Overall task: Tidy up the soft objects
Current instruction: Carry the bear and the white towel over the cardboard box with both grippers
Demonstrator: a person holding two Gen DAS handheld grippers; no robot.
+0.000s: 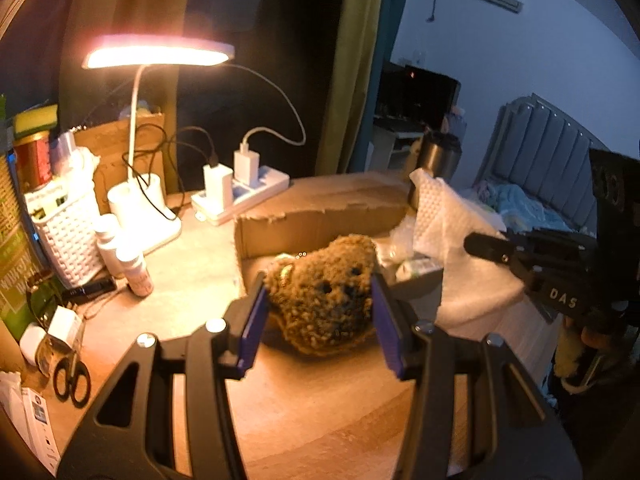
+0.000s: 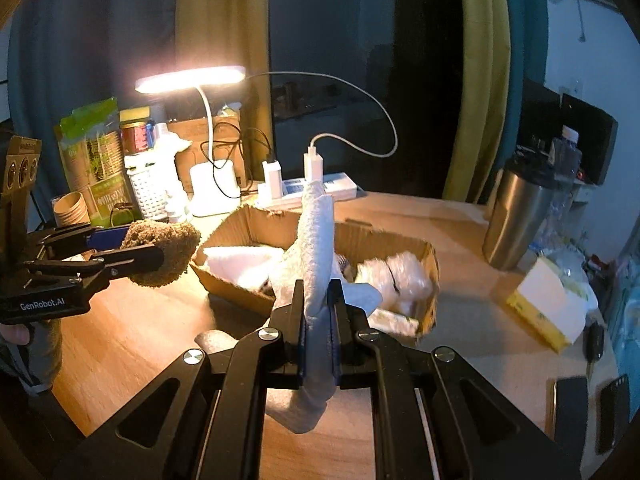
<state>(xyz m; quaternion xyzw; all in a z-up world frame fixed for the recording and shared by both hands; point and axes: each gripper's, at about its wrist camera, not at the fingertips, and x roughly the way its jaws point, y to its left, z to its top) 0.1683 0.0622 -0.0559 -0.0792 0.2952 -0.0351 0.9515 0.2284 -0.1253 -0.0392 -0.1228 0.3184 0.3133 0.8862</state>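
My left gripper (image 1: 320,304) is shut on a brown fuzzy plush toy (image 1: 324,296) and holds it above the wooden desk, just left of an open cardboard box (image 1: 320,216). The same toy (image 2: 160,252) and left gripper (image 2: 132,250) show at the left of the right wrist view. My right gripper (image 2: 318,312) is shut on a white towel (image 2: 316,248) that stands up between its pads over the near edge of the box (image 2: 240,292). The towel (image 1: 452,220) drapes at the right of the left wrist view. The box holds white soft items.
A lit desk lamp (image 1: 160,52), power strip with chargers (image 1: 244,192), white basket (image 1: 68,236), small bottles (image 1: 136,268) and scissors (image 1: 72,380) crowd the desk's left. A steel tumbler (image 2: 516,216), a yellow-white packet (image 2: 548,308) and dark phones stand at the right.
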